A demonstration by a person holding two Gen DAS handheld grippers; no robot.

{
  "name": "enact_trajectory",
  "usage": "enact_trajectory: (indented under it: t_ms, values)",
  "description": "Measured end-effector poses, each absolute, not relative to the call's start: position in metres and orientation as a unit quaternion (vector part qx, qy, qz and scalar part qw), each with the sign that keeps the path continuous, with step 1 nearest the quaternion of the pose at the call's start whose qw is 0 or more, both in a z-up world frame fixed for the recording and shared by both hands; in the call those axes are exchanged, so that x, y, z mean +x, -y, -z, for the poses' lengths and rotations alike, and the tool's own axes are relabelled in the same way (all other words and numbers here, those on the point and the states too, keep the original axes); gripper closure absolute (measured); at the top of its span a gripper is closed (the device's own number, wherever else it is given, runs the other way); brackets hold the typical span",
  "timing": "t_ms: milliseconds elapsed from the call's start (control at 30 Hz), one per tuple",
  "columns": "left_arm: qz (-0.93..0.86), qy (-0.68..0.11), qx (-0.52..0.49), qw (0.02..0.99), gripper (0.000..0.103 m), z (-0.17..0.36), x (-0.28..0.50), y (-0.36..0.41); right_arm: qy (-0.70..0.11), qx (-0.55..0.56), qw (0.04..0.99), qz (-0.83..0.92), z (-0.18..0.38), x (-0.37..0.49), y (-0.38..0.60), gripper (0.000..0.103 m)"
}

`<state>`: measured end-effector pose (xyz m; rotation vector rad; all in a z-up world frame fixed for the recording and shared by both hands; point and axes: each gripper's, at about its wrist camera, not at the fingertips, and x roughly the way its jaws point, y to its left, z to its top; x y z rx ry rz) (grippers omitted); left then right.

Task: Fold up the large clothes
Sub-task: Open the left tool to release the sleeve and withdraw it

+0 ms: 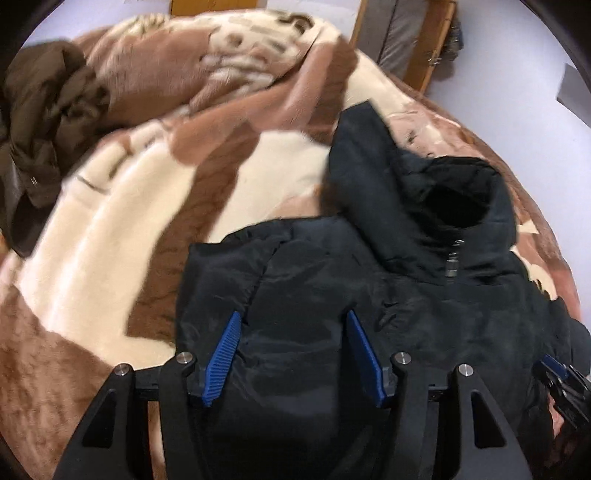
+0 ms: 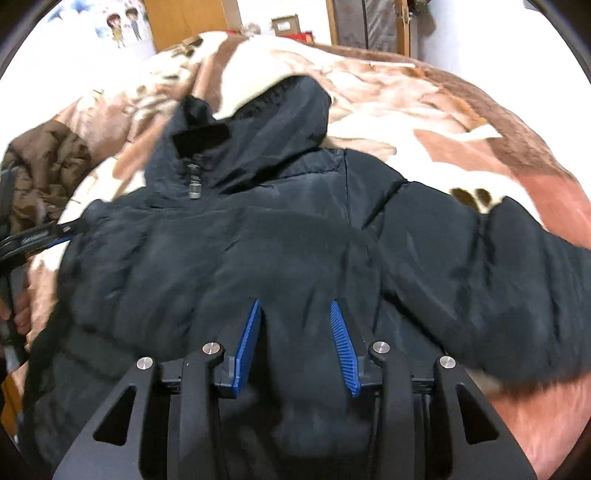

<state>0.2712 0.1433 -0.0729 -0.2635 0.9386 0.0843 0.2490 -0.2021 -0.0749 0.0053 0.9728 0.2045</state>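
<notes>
A black hooded puffer jacket [image 1: 388, 295] lies front up on the bed, zipped, hood [image 1: 436, 192] toward the far side. It also shows in the right wrist view [image 2: 229, 251], with one sleeve [image 2: 491, 269] stretched out to the right. My left gripper [image 1: 293, 321] is open just above the jacket's left side, nothing between the blue pads. My right gripper [image 2: 295, 310] is open over the jacket's chest, empty. The right gripper also shows at the right edge of the left wrist view [image 1: 565, 380]. The left gripper shows at the left edge of the right wrist view [image 2: 37, 236].
A brown and cream plush blanket [image 1: 147, 206] covers the bed. A dark brown garment [image 1: 48, 122] lies crumpled at the bed's left side, also in the right wrist view [image 2: 48, 166]. Wooden furniture [image 2: 184, 22] and a white wall stand behind the bed.
</notes>
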Motion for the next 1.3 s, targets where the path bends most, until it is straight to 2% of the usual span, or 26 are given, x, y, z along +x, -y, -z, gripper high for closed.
enact_trajectory:
  t_ms: [233,367,533,667,733,933,1300]
  values:
    - [-0.041,-0.463,-0.110,0.878,0.041,0.109,0.282,-0.129,-0.484,-0.011,0.871,-0.089,0.103,0.282,0.202,0.063]
    - [-0.042,-0.464,-0.114,0.877,0.042,0.093,0.274,-0.132,-0.486,0.001,0.870,-0.082,0.087,0.272,0.209,0.063]
    - [-0.012,-0.425,-0.133,0.895,0.042,0.061,0.231,-0.131,-0.459,0.017,0.884,-0.092,0.066,0.236,0.217,0.063]
    - [-0.020,-0.466,-0.117,0.877,0.042,0.091,0.233,-0.128,-0.495,0.007,0.864,-0.093,0.096,0.245,0.213,0.063]
    - [-0.029,-0.469,-0.109,0.876,0.042,0.093,0.234,-0.124,-0.493,0.016,0.866,-0.085,0.091,0.244,0.214,0.063]
    - [-0.003,-0.456,-0.115,0.882,0.042,0.064,0.203,-0.102,-0.471,0.025,0.877,-0.089,0.057,0.200,0.220,0.063]
    - [0.047,-0.428,-0.111,0.896,0.042,0.006,0.080,-0.045,-0.424,0.079,0.899,-0.071,0.004,0.083,0.257,0.062]
